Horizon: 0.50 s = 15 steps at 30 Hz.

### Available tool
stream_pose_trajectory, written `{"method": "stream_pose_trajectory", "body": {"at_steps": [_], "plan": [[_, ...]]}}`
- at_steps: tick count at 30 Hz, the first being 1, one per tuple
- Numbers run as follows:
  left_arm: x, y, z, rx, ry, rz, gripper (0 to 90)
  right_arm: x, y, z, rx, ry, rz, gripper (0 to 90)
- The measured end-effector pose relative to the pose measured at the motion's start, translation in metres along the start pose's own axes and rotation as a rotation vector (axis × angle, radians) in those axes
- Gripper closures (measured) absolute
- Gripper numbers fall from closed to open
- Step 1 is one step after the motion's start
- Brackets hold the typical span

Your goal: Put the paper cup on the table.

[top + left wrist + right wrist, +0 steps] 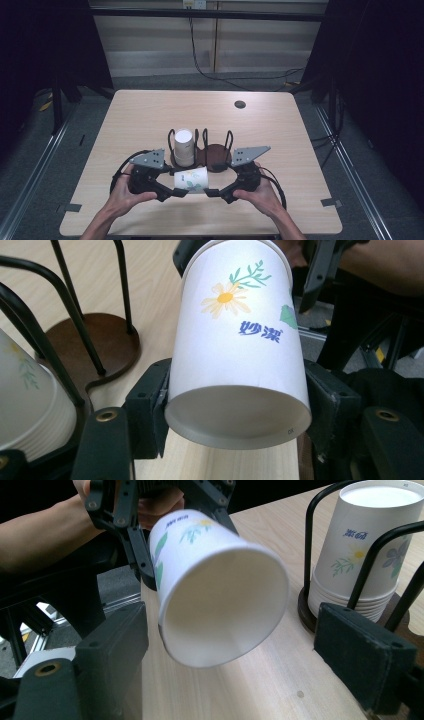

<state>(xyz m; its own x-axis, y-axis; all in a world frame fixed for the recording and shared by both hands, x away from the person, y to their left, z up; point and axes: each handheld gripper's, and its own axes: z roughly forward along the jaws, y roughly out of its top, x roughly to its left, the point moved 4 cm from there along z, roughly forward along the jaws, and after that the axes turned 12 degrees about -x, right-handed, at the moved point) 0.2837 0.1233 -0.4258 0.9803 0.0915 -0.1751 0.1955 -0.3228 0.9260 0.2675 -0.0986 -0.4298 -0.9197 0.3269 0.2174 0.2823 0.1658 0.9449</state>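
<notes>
High cam overhead facing fwd/down; 2 gripper cams close-up, both sharing paper cup w/ it.

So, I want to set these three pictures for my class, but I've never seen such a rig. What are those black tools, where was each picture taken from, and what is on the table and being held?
A person sits at a table and holds a hand-held gripper with two black jaws in each hand. The high view looks down from above. The other two pictures come from cameras riding on the grippers.

The left gripper is shut on a paper cup near its base, holding it on its side. The right gripper faces the cup's mouth; its jaws stand open to either side of it, not touching.

On the table stands a wire rack on a brown base, with a stack of cups in one slot.
</notes>
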Motion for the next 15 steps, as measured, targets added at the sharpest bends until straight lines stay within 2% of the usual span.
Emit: {"method": "stream_pose_trajectory", "body": {"at_steps": [4, 5, 8, 15], "plan": [[-0.0011, 0.0022, -0.0016, -0.022, -0.004, 0.0, 37.1, 0.0, 0.0006, 0.0004, -0.017, -0.005, -0.001, 13.9], [-0.0017, 0.0032, -0.0013, -0.041, -0.018, -0.002, 37.1, 0.0, 0.001, 0.0, -0.024, -0.004, 0.0, 13.9], [-0.0027, 0.0036, 0.0003, -0.046, -0.017, -0.011, 37.1, -0.0003, 0.0023, -0.0011, -0.044, -0.002, 0.004, 13.9], [-0.0066, 0.0071, 0.0031, -0.065, -0.024, -0.005, 37.1, 0.0006, 0.0034, -0.0009, -0.069, 0.025, 0.023, 13.4]]}}
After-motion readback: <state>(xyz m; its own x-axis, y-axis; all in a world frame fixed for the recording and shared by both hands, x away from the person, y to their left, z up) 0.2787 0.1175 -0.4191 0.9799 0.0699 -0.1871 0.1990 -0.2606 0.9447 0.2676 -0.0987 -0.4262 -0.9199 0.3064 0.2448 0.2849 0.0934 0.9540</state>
